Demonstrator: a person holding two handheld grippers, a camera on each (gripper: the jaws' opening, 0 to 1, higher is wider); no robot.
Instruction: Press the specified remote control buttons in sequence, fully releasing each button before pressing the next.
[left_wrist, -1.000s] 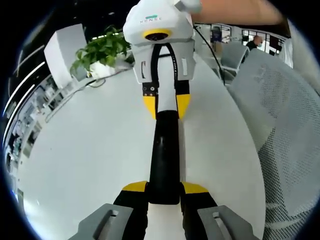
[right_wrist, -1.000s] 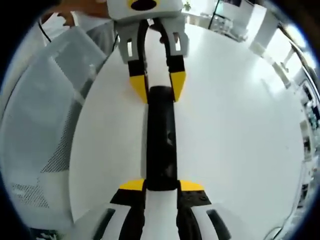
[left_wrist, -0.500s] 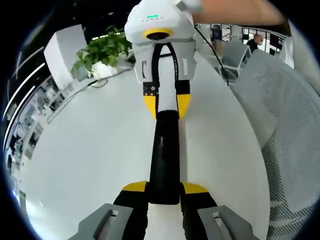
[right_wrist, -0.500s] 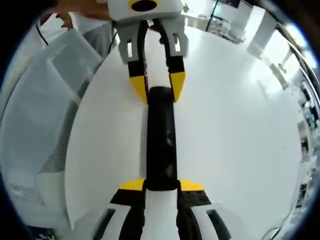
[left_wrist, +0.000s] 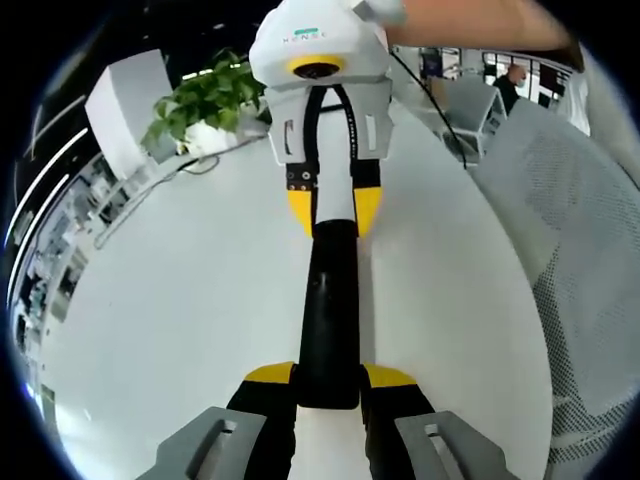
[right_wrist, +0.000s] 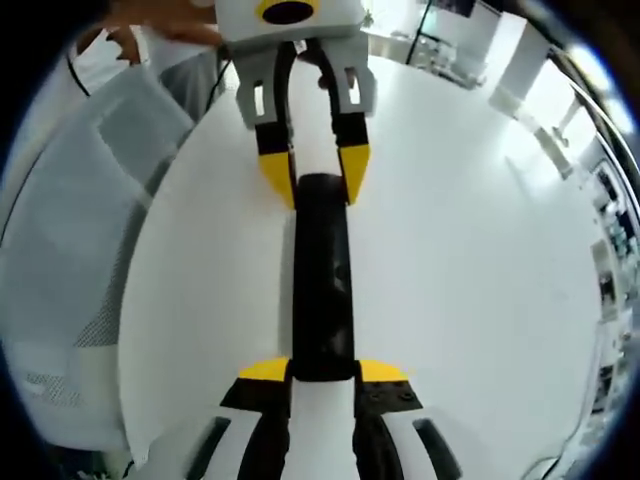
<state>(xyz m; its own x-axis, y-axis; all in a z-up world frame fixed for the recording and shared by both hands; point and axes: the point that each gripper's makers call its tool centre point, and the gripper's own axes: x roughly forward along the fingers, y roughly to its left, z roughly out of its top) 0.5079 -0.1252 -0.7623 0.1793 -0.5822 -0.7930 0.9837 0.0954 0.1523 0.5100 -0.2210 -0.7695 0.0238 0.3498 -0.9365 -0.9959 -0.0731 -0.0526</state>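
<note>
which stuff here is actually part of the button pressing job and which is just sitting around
Part of the job:
black remote control, held at both ends
left hand-held gripper
right hand-held gripper

Just around:
white table
potted plant
mesh chair
cable

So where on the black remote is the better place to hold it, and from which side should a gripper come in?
By its ends, coming in lengthwise. The remote is a long, narrow bar above the white table, and its long sides suit flat jaws. The left gripper clamps one end; the right gripper clamps the opposite end, facing it. That seems to leave the middle face uncovered for presses.
</note>
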